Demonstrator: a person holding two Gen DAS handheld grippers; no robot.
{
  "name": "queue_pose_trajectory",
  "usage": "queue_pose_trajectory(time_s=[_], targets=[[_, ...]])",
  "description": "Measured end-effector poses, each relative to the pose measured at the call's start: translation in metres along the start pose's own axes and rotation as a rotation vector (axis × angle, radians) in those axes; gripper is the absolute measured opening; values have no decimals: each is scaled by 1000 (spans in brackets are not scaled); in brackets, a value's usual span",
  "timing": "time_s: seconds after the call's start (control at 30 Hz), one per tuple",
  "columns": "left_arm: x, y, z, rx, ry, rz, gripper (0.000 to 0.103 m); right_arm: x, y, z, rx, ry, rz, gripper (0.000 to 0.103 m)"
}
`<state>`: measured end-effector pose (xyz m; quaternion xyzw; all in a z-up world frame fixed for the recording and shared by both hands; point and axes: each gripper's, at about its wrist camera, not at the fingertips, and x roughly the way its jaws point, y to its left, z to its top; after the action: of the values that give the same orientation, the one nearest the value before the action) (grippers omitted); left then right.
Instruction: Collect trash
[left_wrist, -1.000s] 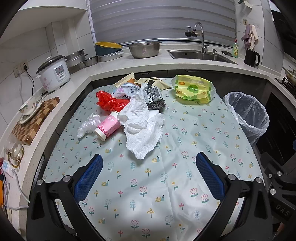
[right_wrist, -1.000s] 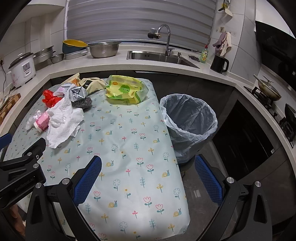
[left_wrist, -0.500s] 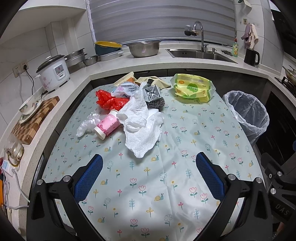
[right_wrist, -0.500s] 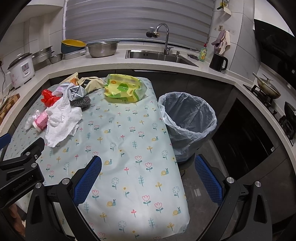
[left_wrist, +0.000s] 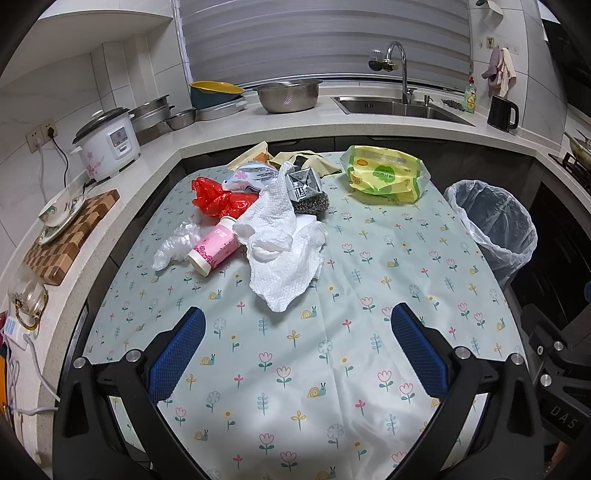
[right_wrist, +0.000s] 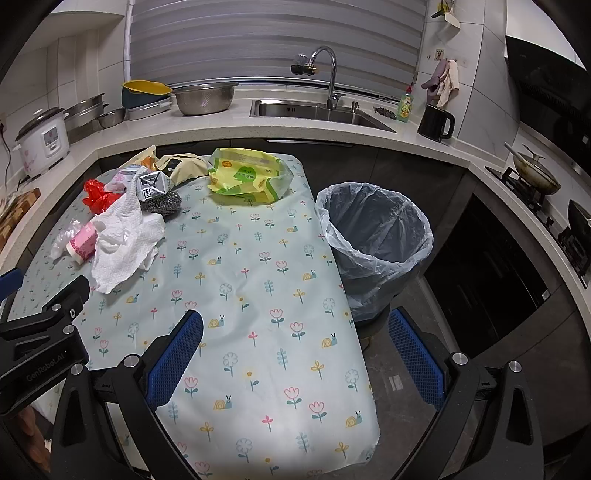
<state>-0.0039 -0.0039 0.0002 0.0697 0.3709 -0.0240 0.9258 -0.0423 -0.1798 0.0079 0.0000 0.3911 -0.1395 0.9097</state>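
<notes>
A trash pile lies on the flowered tablecloth (left_wrist: 295, 354): a crumpled white paper towel (left_wrist: 282, 245), a pink paper cup (left_wrist: 216, 245) on its side, clear plastic wrap (left_wrist: 173, 245), a red plastic bag (left_wrist: 218, 199), a silver foil packet (left_wrist: 304, 182) on a steel scourer (left_wrist: 312, 205), and a yellow-green wipes pack (left_wrist: 386, 175). The paper towel (right_wrist: 123, 240) and wipes pack (right_wrist: 247, 175) also show in the right wrist view. A bin lined with a clear bag (right_wrist: 375, 236) stands right of the table. My left gripper (left_wrist: 293, 339) is open and empty, short of the towel. My right gripper (right_wrist: 295, 343) is open and empty over the table's right edge.
A counter wraps behind with a rice cooker (left_wrist: 107, 142), a wooden board (left_wrist: 70, 230), steel bowls (left_wrist: 288, 94), a sink (right_wrist: 314, 110) and a black kettle (right_wrist: 436, 122). A stove with a pan (right_wrist: 535, 177) is at right. Each gripper's body shows in the other's view.
Both grippers have drawn back slightly from the pile and tilted a little. The trash has not moved and both grippers stay open.
</notes>
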Motion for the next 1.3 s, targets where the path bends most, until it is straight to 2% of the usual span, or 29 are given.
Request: queue_pose_trajectory(time_s=[1.3], targets=[[3, 4, 1, -8, 11, 0, 96, 10, 9, 1, 10, 17, 17, 96]])
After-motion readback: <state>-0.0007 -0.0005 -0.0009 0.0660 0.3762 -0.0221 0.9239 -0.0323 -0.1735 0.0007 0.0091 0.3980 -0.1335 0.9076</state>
